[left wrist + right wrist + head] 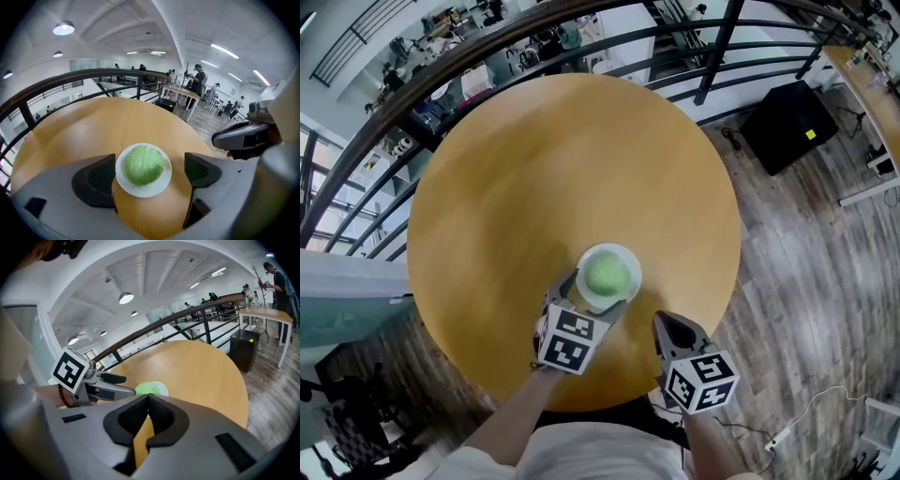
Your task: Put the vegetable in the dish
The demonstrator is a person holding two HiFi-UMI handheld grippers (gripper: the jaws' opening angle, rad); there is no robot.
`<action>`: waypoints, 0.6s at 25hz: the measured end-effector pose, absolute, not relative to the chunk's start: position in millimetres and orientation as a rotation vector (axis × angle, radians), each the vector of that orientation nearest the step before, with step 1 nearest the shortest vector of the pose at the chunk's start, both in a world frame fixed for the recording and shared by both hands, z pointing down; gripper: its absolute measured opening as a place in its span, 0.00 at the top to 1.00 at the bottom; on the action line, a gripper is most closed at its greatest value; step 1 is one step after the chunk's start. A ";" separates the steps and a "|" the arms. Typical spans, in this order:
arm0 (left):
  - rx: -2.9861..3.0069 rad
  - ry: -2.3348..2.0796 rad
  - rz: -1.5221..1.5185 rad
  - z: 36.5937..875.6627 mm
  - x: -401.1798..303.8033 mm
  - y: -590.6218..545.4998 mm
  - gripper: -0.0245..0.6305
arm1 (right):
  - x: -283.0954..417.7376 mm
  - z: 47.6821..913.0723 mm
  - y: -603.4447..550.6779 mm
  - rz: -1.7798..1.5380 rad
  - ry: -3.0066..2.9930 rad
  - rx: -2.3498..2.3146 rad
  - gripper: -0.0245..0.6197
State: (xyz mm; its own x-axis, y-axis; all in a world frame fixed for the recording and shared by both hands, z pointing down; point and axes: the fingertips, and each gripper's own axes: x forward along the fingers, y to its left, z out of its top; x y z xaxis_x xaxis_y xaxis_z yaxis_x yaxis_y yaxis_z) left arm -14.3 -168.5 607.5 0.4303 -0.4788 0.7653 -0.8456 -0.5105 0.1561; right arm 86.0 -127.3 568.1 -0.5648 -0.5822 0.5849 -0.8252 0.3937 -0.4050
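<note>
The round green cabbage (606, 274) already sits in the small white round dish (627, 255), near the edge of the round wooden bench (534, 169) closest to the person, so the placing looks done and the step in hand reads as the release. The left gripper (592, 298) is at the dish with its dark ribbed fingers (101, 177) spread wide, one on each side of the dish and holding nothing. The next move probably calls for drawing that gripper straight back or up, keeping the fingers apart so neither clips the rim and shifts the dish. The right gripper (673, 328) hangs over the near edge of the bench, just beside the left one, and its fingers (133, 416) are pressed together with nothing between them. The left gripper view shows best how the cabbage fills the middle of the dish and how the gap frames it, though whether a finger touches the rim cannot be told there. The head view alone shows both grippers together. The right gripper view gives the left gripper's side profile, with cabbage and dish showing just past it.
</note>
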 end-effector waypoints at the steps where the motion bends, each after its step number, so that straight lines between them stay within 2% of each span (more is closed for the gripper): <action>1: 2.165 -1.106 0.908 597.5 -17.1 -159.2 0.23 | 82.5 562.0 -122.1 0.953 -2.314 1.213 0.94; 8: 2.213 -1.147 0.827 528.4 -35.2 -92.9 0.62 | 80.2 520.5 -80.9 0.887 -2.333 1.231 0.94; 11: 2.198 -1.214 0.801 509.3 -52.5 -78.2 0.86 | 73.3 503.8 -65.2 0.861 -2.336 1.209 0.94; 15: 2.207 -1.213 0.752 490.8 -62.9 -53.1 0.91 | 59.2 482.8 -42.8 0.827 -2.348 1.175 0.94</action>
